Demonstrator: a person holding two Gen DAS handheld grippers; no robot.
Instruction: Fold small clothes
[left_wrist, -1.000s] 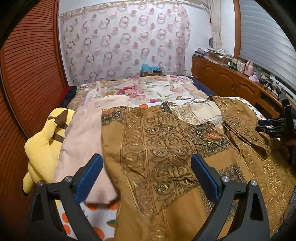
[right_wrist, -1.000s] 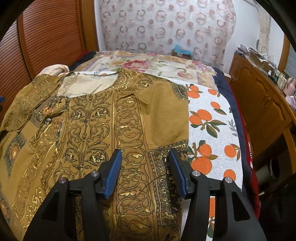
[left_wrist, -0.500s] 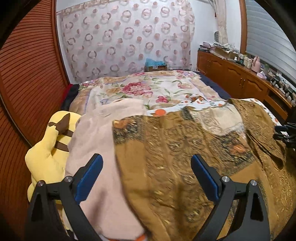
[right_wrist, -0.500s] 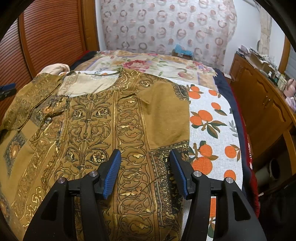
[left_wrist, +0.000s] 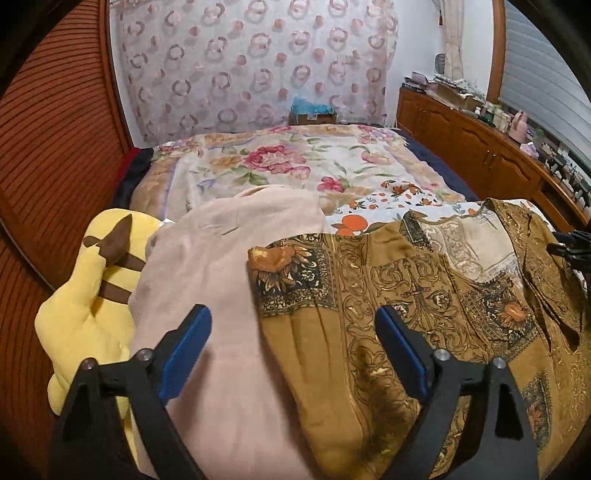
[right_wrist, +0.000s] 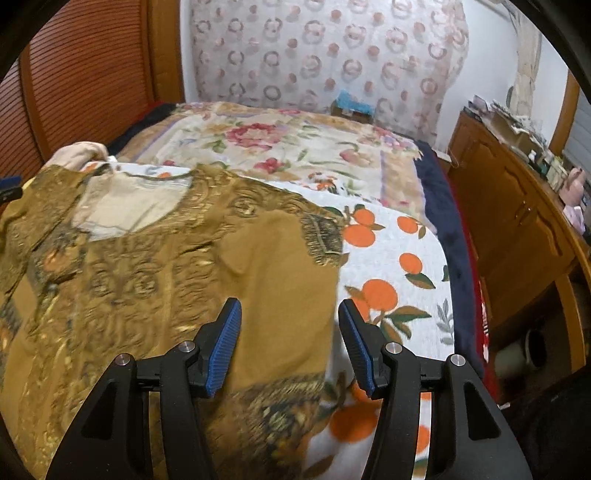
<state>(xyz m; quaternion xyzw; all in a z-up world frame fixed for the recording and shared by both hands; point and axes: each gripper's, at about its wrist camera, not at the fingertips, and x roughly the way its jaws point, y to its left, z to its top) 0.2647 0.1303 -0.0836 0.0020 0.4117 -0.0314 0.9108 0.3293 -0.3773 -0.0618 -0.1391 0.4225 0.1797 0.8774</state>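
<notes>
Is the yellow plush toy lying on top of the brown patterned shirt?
No, the yellow plush toy lies beside the pink garment, apart from the brown patterned shirt.

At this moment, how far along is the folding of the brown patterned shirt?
Barely begun. Done: the brown shirt lies spread on the orange-print sheet, one sleeve lying over the pink garment. In hand: nothing; the left gripper is closing its jaws above that sleeve, the right gripper open above the other edge. Left: every fold.

Quick count: one mustard patterned top (left_wrist: 388, 295), one pink garment (left_wrist: 221, 295), one yellow plush toy (left_wrist: 85, 314), one floral blanket (left_wrist: 295, 166), one orange-print sheet (right_wrist: 399, 266), two tongs, left (left_wrist: 293, 345), right (right_wrist: 290, 341).
</notes>
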